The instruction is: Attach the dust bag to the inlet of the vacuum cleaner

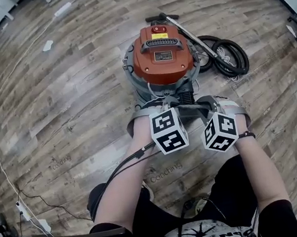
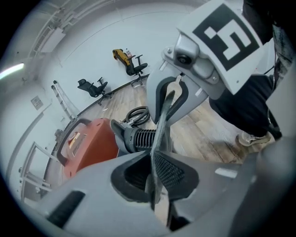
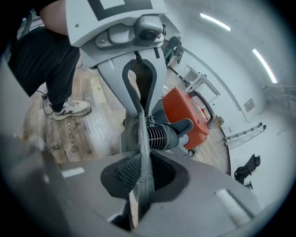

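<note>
A wooden plank floor (image 1: 75, 71) carries the orange vacuum cleaner (image 1: 161, 58), with a coiled hose (image 1: 226, 54) beside it. Near the vacuum's ribbed inlet (image 3: 163, 135), the left gripper (image 2: 155, 181) and right gripper (image 3: 138, 181) each have their jaws clamped on a fold of the grey dust bag (image 3: 141, 139). The cloth is stretched just in front of the inlet; contact cannot be made out.

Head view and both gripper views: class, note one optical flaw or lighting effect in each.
Head view: fisheye bows the floor planks, light even. Left gripper view: black corners, the close dust bag looks soft. Right gripper view: ceiling light strips burn white.
</note>
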{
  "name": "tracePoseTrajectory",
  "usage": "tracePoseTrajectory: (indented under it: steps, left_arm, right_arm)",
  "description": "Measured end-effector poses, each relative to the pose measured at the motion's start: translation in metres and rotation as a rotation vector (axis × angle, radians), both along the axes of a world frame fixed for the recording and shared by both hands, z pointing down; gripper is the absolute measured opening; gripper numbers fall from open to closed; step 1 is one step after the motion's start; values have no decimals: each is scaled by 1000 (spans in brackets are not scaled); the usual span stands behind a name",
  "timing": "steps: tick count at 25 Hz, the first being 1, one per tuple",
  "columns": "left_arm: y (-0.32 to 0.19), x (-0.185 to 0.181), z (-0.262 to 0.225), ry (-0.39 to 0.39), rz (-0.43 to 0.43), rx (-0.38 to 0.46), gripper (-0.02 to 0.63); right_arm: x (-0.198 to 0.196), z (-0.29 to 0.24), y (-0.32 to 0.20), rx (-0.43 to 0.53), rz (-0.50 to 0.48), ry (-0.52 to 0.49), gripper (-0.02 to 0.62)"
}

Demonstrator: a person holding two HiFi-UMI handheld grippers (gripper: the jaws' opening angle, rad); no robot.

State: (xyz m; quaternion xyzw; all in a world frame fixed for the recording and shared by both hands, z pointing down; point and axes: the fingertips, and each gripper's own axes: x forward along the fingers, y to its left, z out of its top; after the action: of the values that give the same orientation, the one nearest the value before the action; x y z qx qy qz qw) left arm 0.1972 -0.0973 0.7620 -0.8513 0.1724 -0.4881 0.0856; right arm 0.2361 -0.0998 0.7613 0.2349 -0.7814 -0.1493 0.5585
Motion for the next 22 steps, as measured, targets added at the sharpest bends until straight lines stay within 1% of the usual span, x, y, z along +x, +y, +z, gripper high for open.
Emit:
tracePoseTrajectory:
  steps: [3, 5, 8, 10, 13, 15, 20, 22]
  left_arm:
    - [1, 4, -4, 26, 0, 0, 34]
    - [2, 9, -5, 28, 5, 11, 36]
    - [3, 12, -10, 32, 6, 12, 38]
    - [0, 10, -12, 35, -9, -4, 38]
    - [-4, 7, -9, 12, -24, 1, 37]
    - [-5, 5, -5, -6, -27, 9, 32]
    - [-6, -3, 4, 0, -66, -40, 31]
    - [-8, -6, 5, 18, -85, -63, 31]
  right_arm:
    - [5, 9, -2, -11, 33, -38, 44]
    - [9, 15, -2, -15, 50, -52, 44]
    - [11, 14, -3, -16, 61, -61, 43]
    - [9, 9, -5, 4, 54, -56, 45]
    - [7, 0, -8, 52, 40, -28, 48]
    - [3, -6, -10, 65, 25, -5, 49]
    - [-7, -14, -13, 82, -46, 82, 54]
    - [-10, -13, -14, 86, -51, 87, 54]
